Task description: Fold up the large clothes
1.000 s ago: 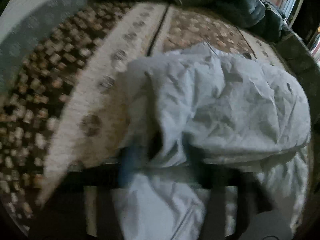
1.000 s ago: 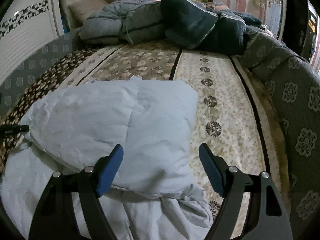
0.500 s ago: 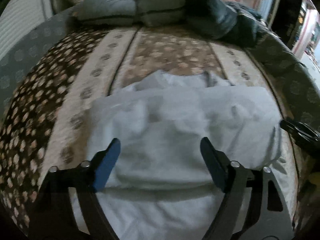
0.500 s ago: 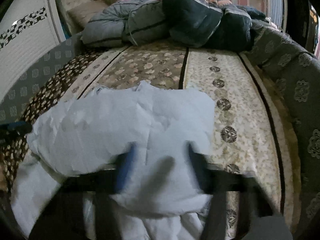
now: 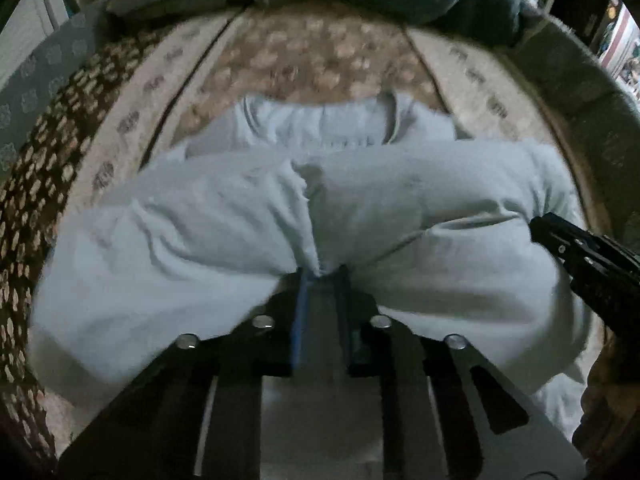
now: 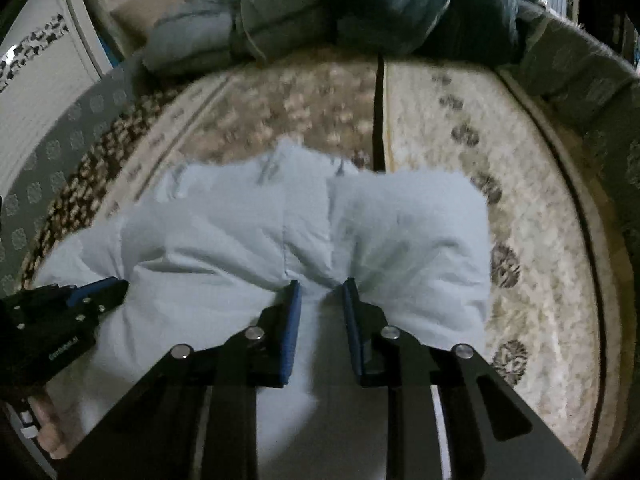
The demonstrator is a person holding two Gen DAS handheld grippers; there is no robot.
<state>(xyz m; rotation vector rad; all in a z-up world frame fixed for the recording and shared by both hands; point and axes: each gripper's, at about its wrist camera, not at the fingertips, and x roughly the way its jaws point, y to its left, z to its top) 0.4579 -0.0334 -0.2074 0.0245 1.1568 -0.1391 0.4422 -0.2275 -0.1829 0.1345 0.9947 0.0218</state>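
Note:
A large pale blue puffy garment (image 5: pixel 248 216) lies partly folded on the patterned bed; it also shows in the right wrist view (image 6: pixel 248 232). My left gripper (image 5: pixel 322 274) is shut on a bunched fold of its near edge, the fabric puckering at the blue pads. My right gripper (image 6: pixel 320 286) is shut on another fold of the same near edge. The right gripper shows at the right of the left wrist view (image 5: pixel 588 256), and the left gripper at the left of the right wrist view (image 6: pixel 60 312). The garment's collar (image 5: pixel 394 120) lies at the far side.
The bed has a brown and cream patterned cover (image 6: pixel 440 120). Folded grey and dark blue quilts (image 6: pixel 340 12) are piled at the far end. A grey patterned border (image 6: pixel 592 80) runs down the right side. A white panel (image 6: pixel 36 80) stands at the left.
Both grippers were open over the garment a second ago; both have come down and closed on folds of its near edge, and the fabric now bunches at the pads.

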